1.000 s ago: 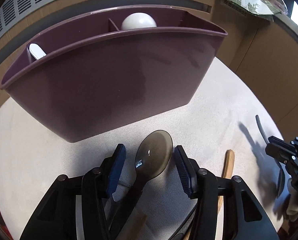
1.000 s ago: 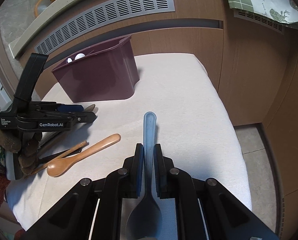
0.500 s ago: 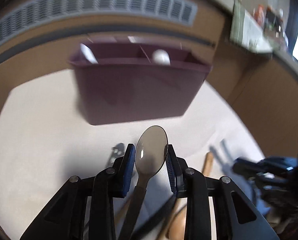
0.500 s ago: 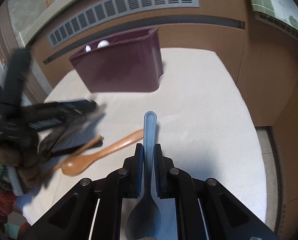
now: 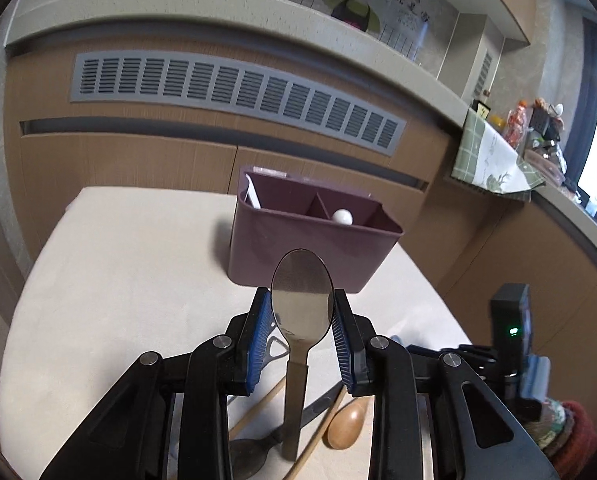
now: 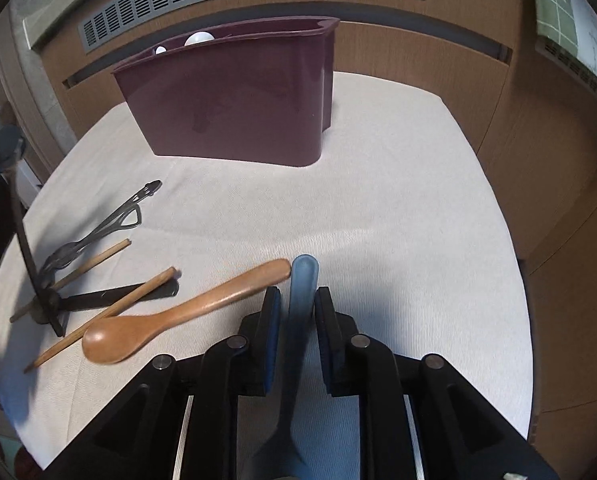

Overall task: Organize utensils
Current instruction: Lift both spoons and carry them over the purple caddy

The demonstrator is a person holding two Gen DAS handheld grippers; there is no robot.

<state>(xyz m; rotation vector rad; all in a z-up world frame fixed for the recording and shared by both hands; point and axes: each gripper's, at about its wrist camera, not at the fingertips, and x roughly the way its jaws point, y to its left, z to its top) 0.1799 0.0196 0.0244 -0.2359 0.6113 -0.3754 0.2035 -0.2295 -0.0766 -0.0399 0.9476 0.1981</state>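
Observation:
My left gripper is shut on a dark translucent spoon, bowl up, lifted above the table and short of the maroon utensil caddy. The caddy has compartments holding white utensils. My right gripper has its jaws slightly apart around the handle of a blue spoon, low over the table, with small gaps on both sides. The caddy stands beyond it.
On the cloth-covered table lie a wooden spoon, wooden chopsticks, a black flat utensil and dark tongs. Wooden cabinets with a vent grille stand behind the table.
My left gripper shut on the dark spoon and lifted it up and back from the caddy. My right gripper moved toward the caddy and its jaws loosened around the blue spoon.

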